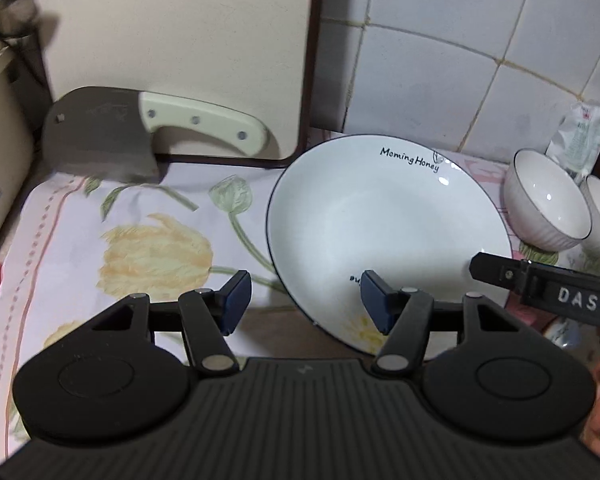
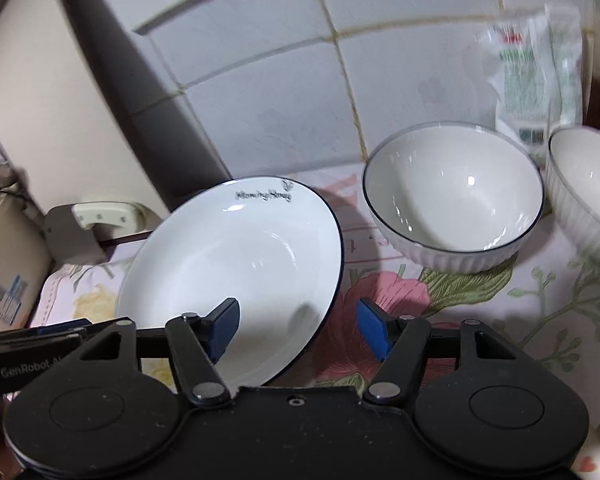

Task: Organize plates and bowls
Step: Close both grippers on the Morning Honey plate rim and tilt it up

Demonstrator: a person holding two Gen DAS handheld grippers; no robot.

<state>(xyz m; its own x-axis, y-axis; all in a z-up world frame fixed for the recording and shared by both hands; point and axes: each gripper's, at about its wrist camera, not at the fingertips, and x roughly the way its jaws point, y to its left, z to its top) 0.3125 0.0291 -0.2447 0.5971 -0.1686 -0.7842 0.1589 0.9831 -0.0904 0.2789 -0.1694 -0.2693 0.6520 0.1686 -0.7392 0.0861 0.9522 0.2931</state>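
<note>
Plate (image 1: pixel 384 236) rim between open tongs (image 1: pixel 306 300) — cloth (image 1: pixel 140 248) bare

The plate (image 1: pixel 388 216) reads "Morning Honey" on its rim; the right gripper (image 1: pixel 548 292) bears "DAS"; the left gripper (image 2: pixel 32 354) "GenRobot.AI".

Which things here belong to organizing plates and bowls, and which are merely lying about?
Job: plate; near ribbed bowl; far ribbed bowl.
Lying about: cleaver; cutting board; packet; floral cloth.
</note>
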